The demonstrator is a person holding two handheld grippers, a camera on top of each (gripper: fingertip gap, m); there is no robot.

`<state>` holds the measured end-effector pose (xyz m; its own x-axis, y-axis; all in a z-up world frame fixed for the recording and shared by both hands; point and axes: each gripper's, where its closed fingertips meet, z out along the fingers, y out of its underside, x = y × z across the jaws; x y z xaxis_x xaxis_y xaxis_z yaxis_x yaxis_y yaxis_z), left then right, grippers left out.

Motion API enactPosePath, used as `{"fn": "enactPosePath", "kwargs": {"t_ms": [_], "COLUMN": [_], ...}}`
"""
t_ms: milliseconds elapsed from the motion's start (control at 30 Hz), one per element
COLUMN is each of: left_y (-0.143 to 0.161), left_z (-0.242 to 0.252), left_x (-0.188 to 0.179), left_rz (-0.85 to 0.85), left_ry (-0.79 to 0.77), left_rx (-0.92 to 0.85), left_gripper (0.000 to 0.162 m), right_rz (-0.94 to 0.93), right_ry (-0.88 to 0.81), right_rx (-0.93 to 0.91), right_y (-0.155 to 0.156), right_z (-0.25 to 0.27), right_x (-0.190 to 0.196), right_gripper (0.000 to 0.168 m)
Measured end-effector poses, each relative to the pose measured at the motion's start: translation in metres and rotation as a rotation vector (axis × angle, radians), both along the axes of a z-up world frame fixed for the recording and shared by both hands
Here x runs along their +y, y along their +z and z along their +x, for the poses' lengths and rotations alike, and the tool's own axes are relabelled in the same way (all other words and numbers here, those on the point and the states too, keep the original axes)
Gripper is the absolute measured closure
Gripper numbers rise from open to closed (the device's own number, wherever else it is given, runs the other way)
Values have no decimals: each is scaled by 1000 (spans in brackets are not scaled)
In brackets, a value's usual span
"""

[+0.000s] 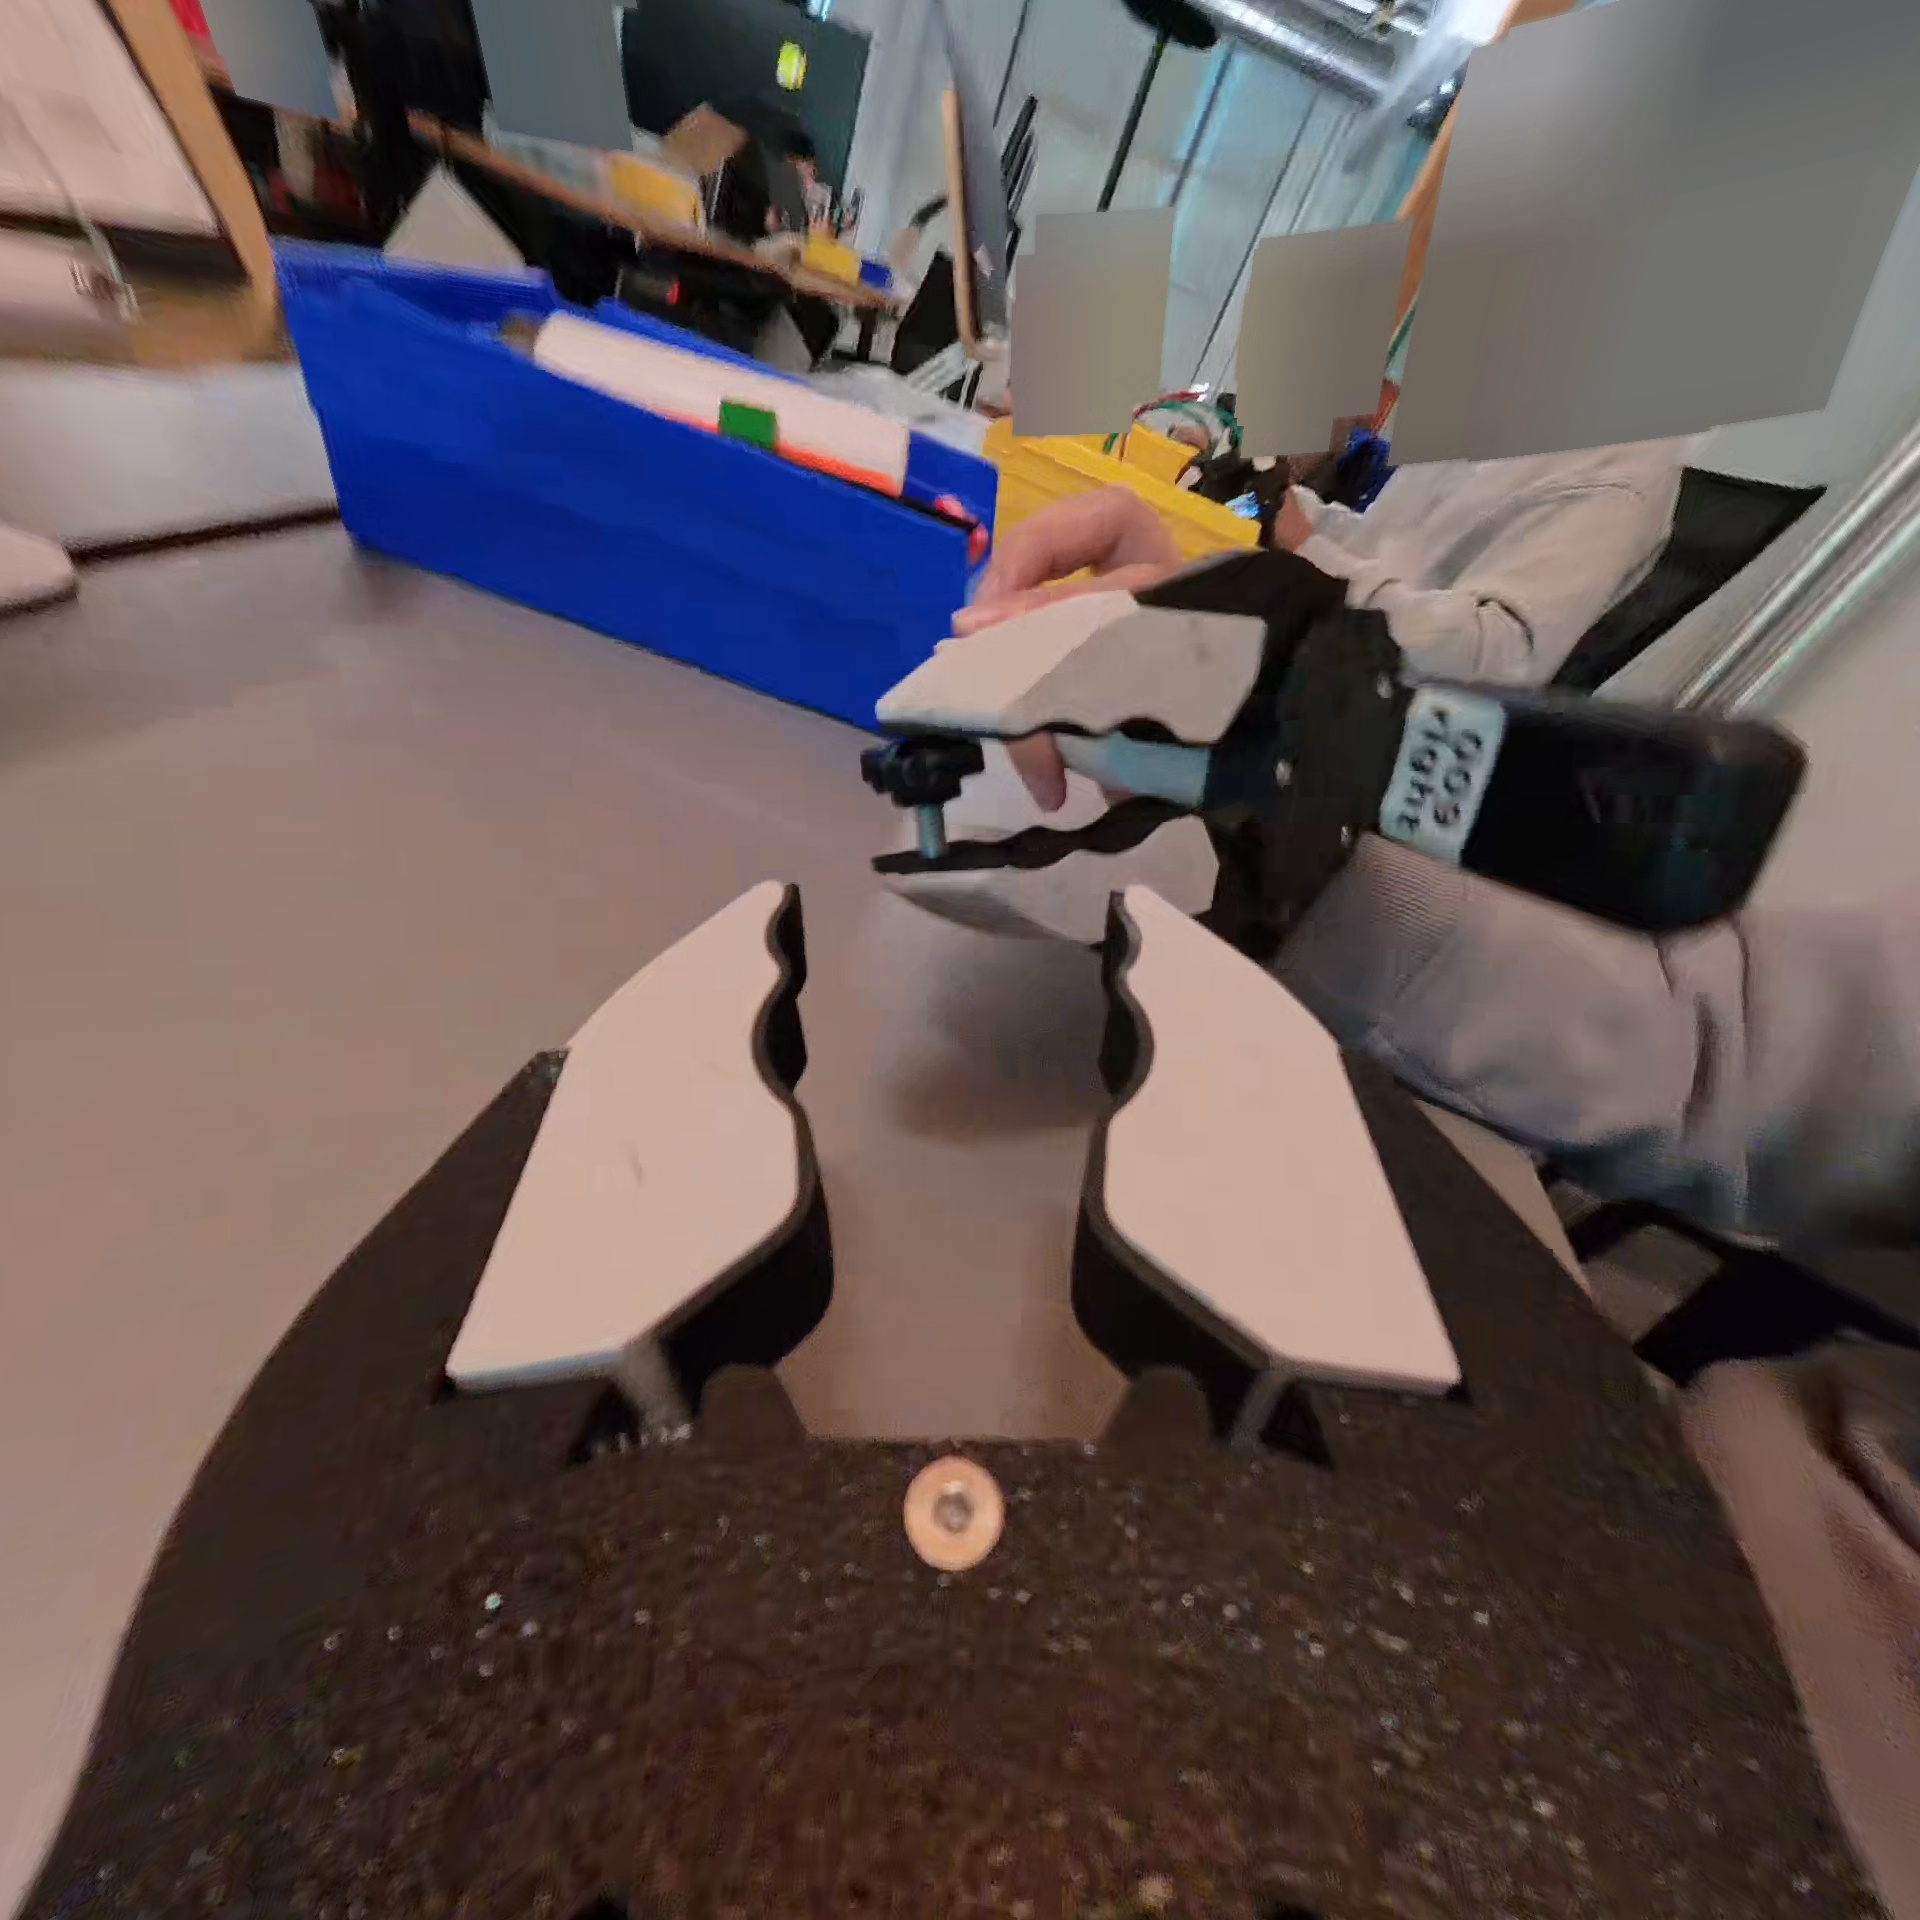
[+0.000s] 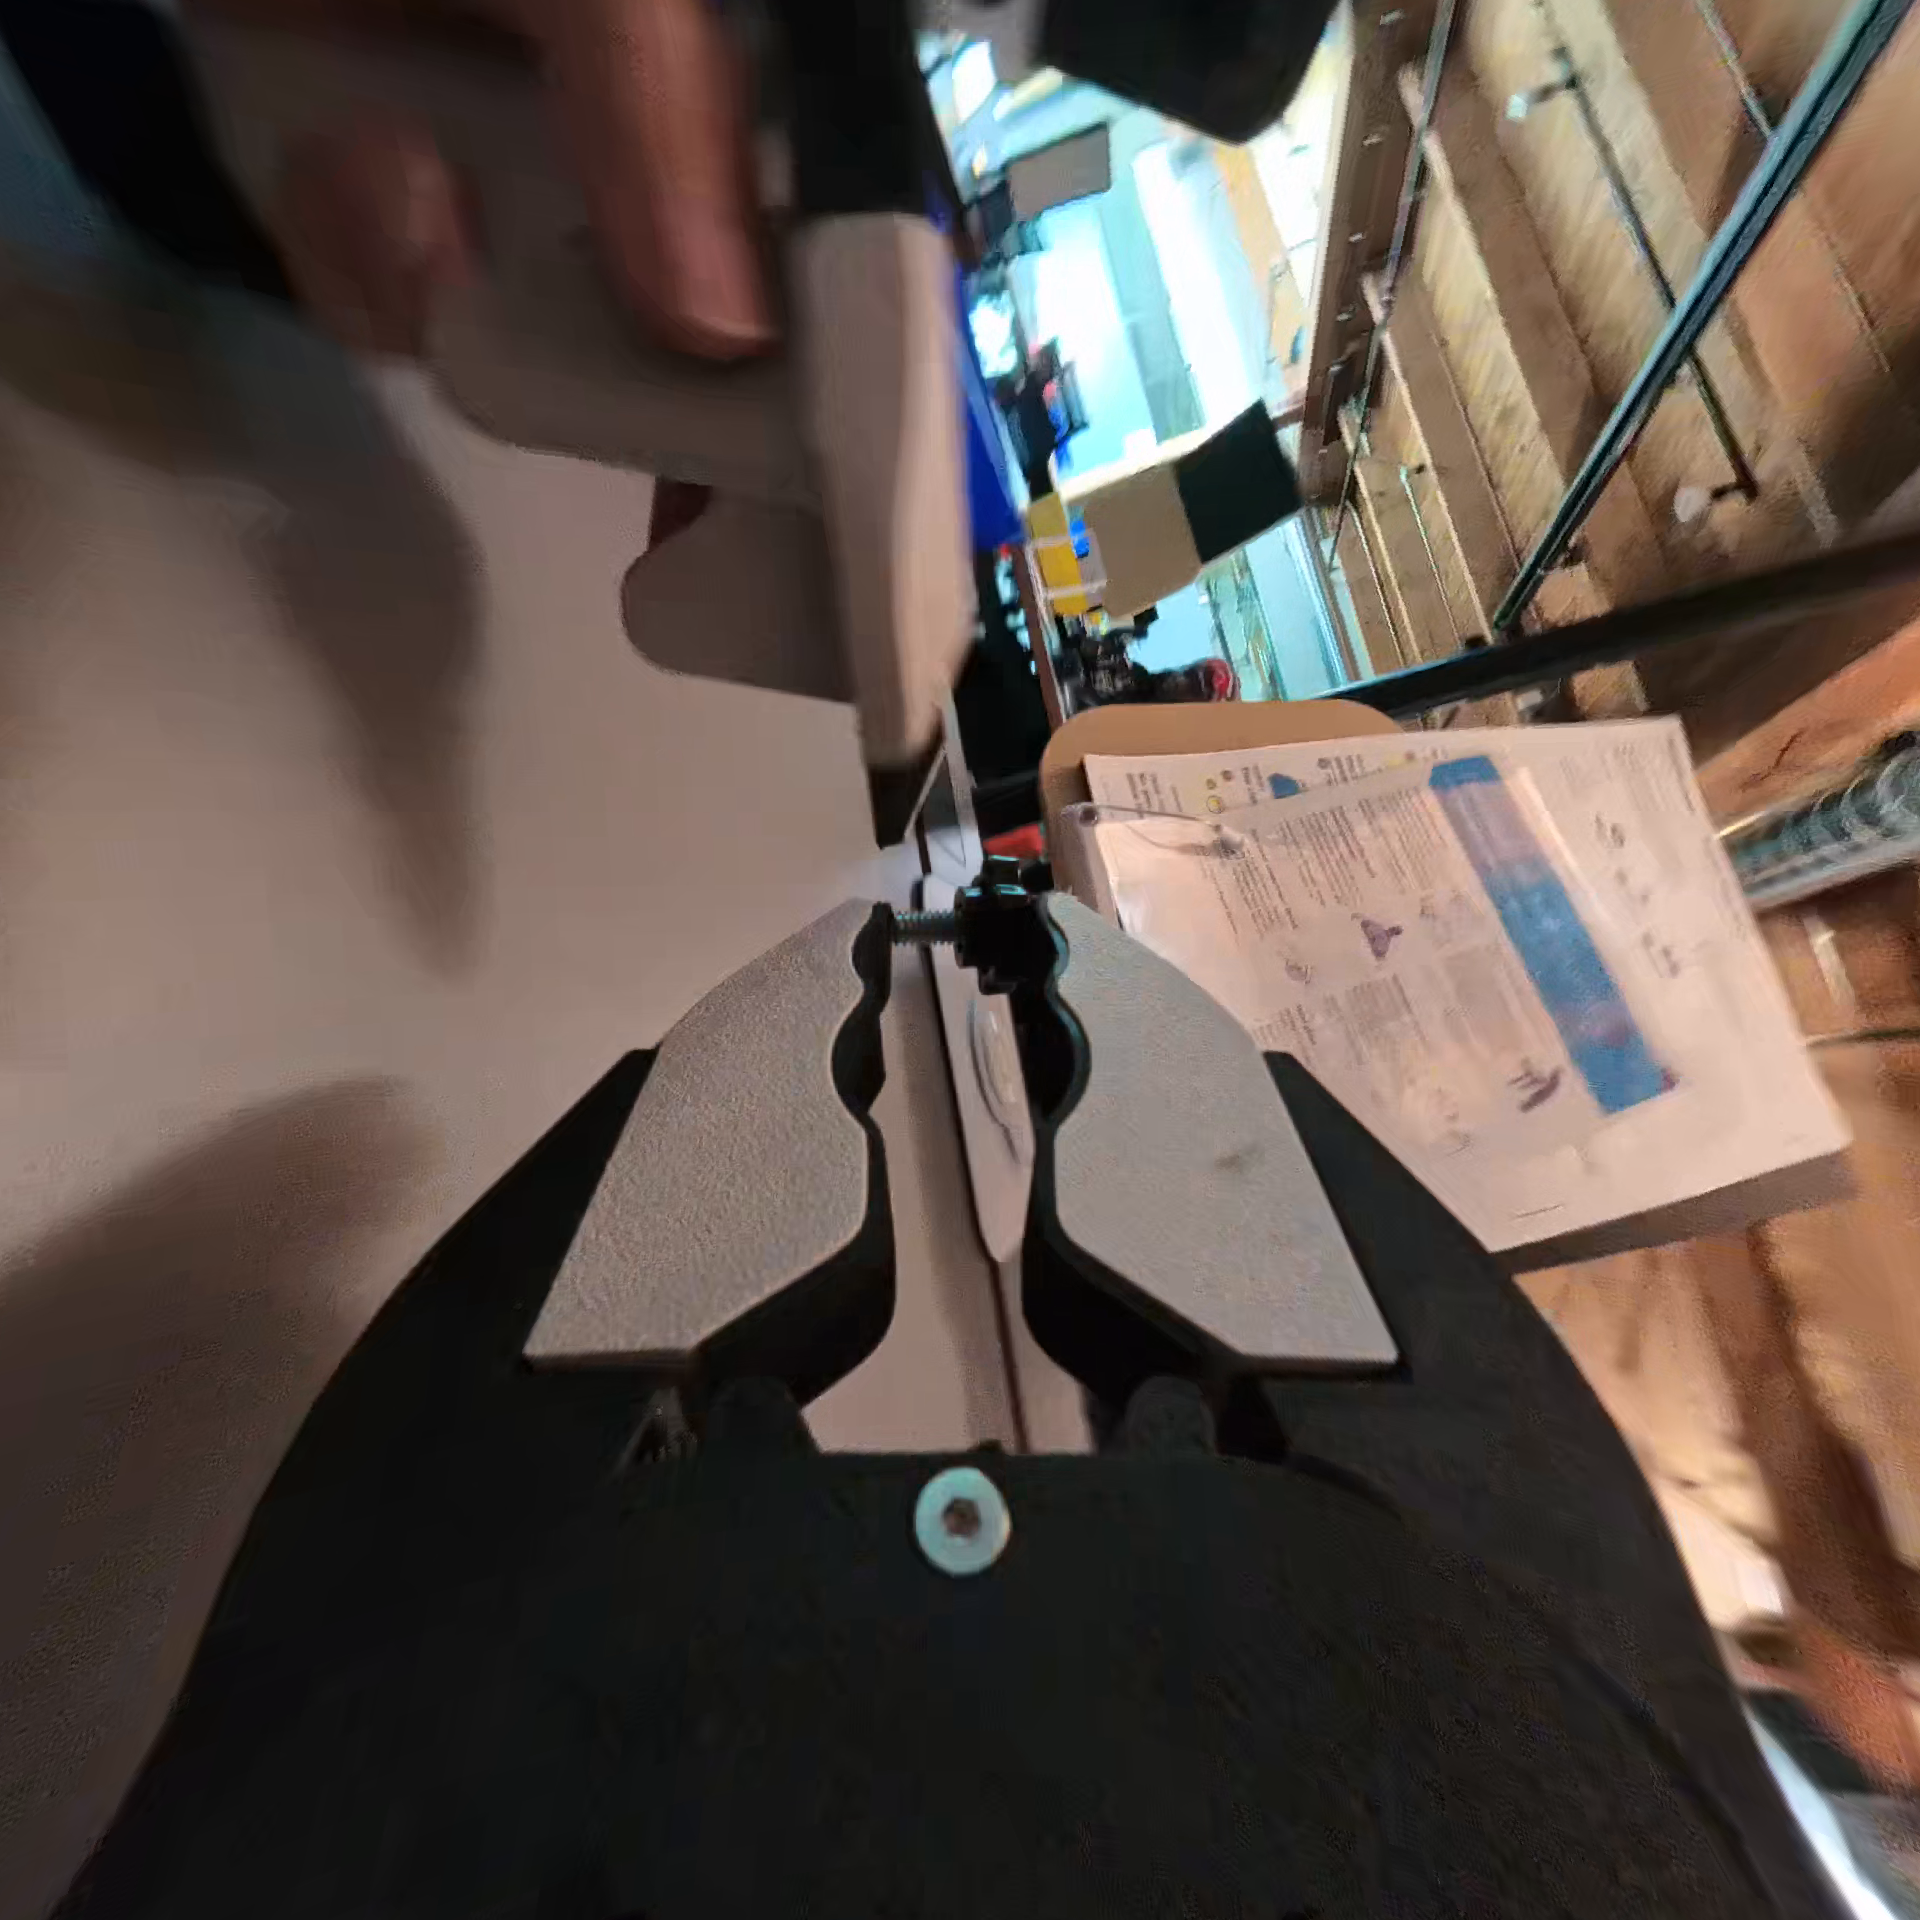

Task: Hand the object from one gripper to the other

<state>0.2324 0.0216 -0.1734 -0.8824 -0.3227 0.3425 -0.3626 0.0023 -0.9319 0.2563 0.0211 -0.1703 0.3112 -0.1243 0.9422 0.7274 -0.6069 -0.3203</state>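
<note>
Hidden: the background in the right wrist view is blurred.
Object: a knob screw, black knob on a short threaded shaft, held just beyond the left fingertips.
Right gripper: clamped end to end on the screw.
Left gripper: fingers spread, empty, above the grey table.
Far left: a blue bin.

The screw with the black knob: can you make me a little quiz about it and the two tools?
1. True or false: the left tool holds the screw with the black knob.
2. Which tool is shut on the screw? A) left B) right C) neither
3. Fill in: the big bin on the table is ____.

Key: 1 false, the left tool is open and empty. 2 B, the right tool pinches it at its tips. 3 blue.
</note>
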Motion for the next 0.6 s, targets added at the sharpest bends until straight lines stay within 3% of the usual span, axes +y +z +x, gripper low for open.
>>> {"fn": "enactPosePath", "kwargs": {"t_ms": [267, 467, 600], "left_y": [-14, -11, -7], "left_z": [11, 8, 7], "left_x": [0, -3, -3], "left_rz": [88, 71, 81], "left_ry": [114, 98, 96], "left_rx": [-14, -35, -105], "left_gripper": [121, 138, 139], "right_rz": [-146, -142, -39], "right_ry": [-9, 11, 28], "right_rx": [-127, -121, -37], "right_y": [-12, -12, -7], "right_z": [-4, -10, -11], "right_x": [13, 19, 16], "right_gripper": [143, 143, 144]}}
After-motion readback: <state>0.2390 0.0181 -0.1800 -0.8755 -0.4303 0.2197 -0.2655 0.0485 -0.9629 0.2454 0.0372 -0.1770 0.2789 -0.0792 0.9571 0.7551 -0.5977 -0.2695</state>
